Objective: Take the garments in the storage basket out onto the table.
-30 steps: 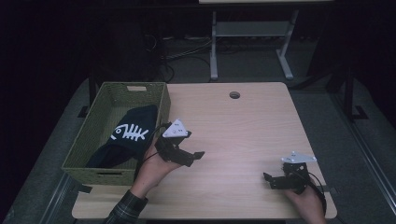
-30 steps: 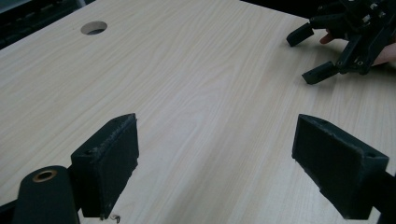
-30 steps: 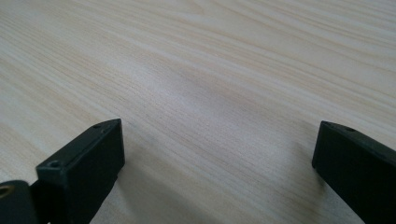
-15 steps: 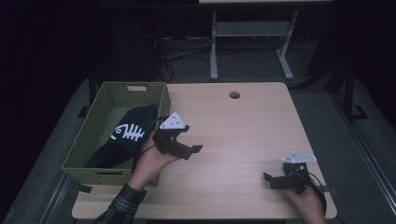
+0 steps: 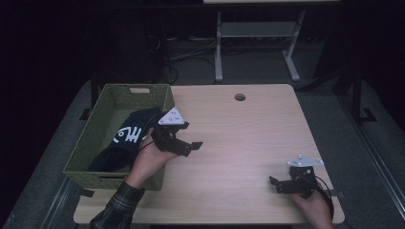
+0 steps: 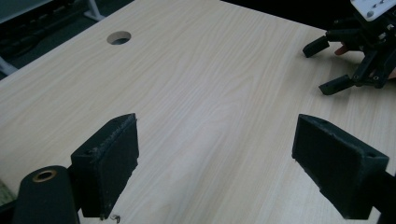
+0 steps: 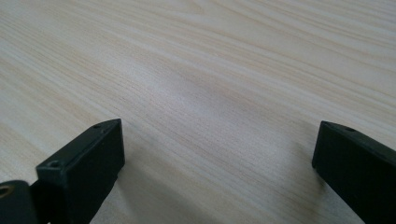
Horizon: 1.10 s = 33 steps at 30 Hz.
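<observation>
dark cloth in woven basket

One woven green rectangular basket sits on one light wooden table. It holds one dark cloth with white print. Two black two-jaw grippers: left, right.

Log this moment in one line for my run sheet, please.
left tongs: open, beside basket | right tongs: open, low over table | dark fish-bone garment: in basket, not gripped

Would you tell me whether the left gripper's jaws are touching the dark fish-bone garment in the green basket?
Apart: the left gripper view shows the left gripper open over bare table.
</observation>
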Available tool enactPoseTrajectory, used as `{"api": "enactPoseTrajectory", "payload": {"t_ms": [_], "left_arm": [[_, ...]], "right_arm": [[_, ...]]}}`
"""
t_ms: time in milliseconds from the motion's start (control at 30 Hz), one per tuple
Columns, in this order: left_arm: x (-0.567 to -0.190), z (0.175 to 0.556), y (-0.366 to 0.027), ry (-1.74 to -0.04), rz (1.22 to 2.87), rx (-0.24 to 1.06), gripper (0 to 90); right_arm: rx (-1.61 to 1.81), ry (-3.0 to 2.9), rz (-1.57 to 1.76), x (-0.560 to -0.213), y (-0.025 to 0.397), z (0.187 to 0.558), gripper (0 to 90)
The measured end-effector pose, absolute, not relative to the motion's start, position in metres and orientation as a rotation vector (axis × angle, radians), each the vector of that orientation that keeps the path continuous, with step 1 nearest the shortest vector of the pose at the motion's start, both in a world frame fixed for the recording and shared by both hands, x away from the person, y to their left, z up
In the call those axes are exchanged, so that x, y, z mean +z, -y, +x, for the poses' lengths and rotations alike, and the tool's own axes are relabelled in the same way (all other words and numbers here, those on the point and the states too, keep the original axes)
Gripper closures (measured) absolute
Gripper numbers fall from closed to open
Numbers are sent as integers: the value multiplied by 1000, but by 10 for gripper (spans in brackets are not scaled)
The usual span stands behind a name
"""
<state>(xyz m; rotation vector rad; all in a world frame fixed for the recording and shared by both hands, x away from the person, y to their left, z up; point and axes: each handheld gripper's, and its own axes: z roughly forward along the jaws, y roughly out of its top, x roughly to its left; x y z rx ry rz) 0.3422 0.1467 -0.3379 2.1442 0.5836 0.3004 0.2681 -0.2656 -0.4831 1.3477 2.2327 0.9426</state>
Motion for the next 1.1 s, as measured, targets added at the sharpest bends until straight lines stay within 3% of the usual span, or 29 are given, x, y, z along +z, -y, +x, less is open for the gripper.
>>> {"api": "enactPoseTrajectory", "payload": {"t_ms": [1100], "left_arm": [[-321,363,-214,-722,2138,408,145]], "right_arm": [[941,-2233,1349,-483,266,268,20]]}}
